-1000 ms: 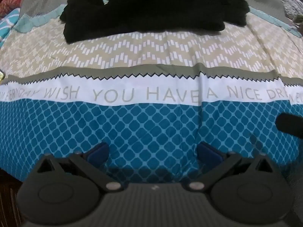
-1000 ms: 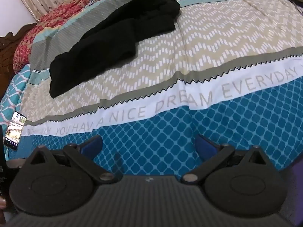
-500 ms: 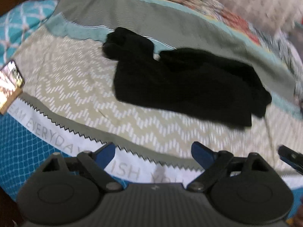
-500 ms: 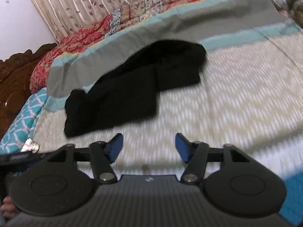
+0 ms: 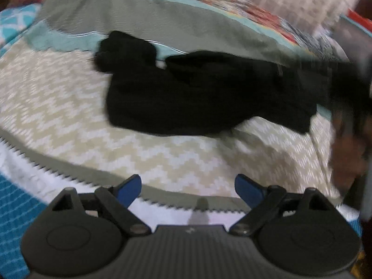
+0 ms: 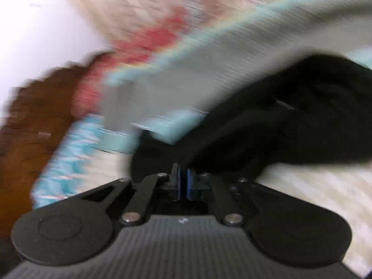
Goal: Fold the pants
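Crumpled lengthwise, the black fabric pants (image 5: 209, 93) lie left-to-right across the beige zigzag-patterned bedsheet (image 5: 162, 158), the left gripper (image 5: 187, 189) hovering spread open nearby, the right gripper (image 6: 183, 181) pinched closed at their edge beside a brown wooden headboard (image 6: 34, 116).

Motion blur smeared the whole right wrist view: the wooden headboard (image 6: 34, 121) and the bedspread (image 6: 186, 74) were streaks, and the black pants (image 6: 279, 127) ran out past the right edge. The right gripper (image 6: 183, 181) had its blue pads nearly together at the pants' hem, but whether cloth lay between them could not be told. In the left wrist view, the pants (image 5: 197, 93) dissolved at the right into a blurred dark shape and a brownish smear, unidentifiable.
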